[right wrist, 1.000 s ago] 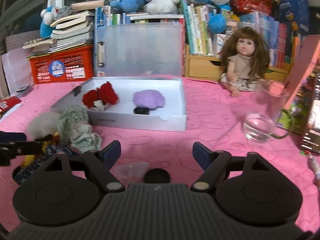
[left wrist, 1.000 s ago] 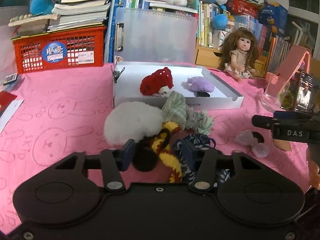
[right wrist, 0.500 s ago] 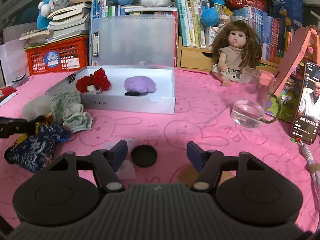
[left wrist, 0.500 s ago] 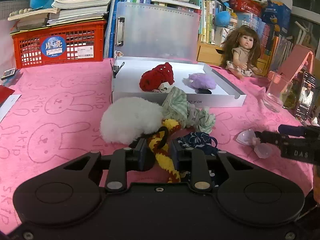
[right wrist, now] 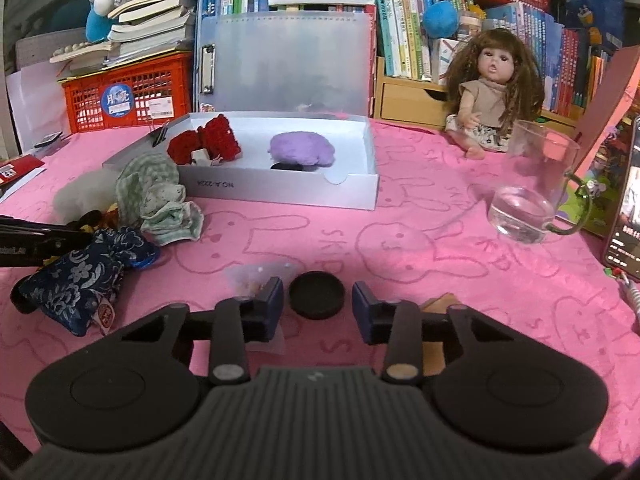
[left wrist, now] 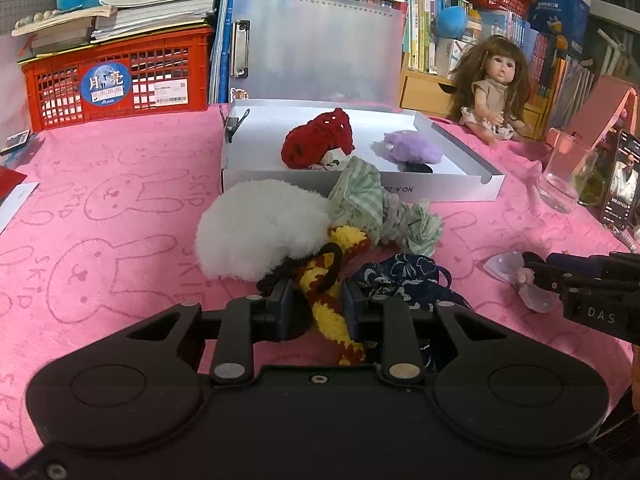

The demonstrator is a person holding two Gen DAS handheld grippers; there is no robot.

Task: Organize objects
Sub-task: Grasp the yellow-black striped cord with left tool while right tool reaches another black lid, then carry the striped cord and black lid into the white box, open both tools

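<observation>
My left gripper (left wrist: 314, 304) is shut on a yellow-and-red knitted scrunchie (left wrist: 324, 292) in a pile on the pink cloth, with a white fluffy one (left wrist: 260, 232), a green striped one (left wrist: 360, 200) and a blue floral pouch (left wrist: 404, 276). The white box (left wrist: 452, 194) behind holds a red knitted piece (left wrist: 316, 144) and a purple fluffy piece (left wrist: 412, 148). My right gripper (right wrist: 318, 304) is open around a black round cap (right wrist: 317, 294), with a clear pink piece (right wrist: 248, 276) by its left finger. The right gripper also shows in the left wrist view (left wrist: 532, 272).
A doll (right wrist: 492, 88) sits at the back right. A glass mug (right wrist: 532, 196) and a phone (right wrist: 624, 208) stand at the right. A red basket (left wrist: 116, 80), a translucent folder (left wrist: 316, 48) and books line the back.
My left gripper has closed from wide open onto the yellow-and-red scrunchie. My right gripper has narrowed around the black cap and moved forward over it.
</observation>
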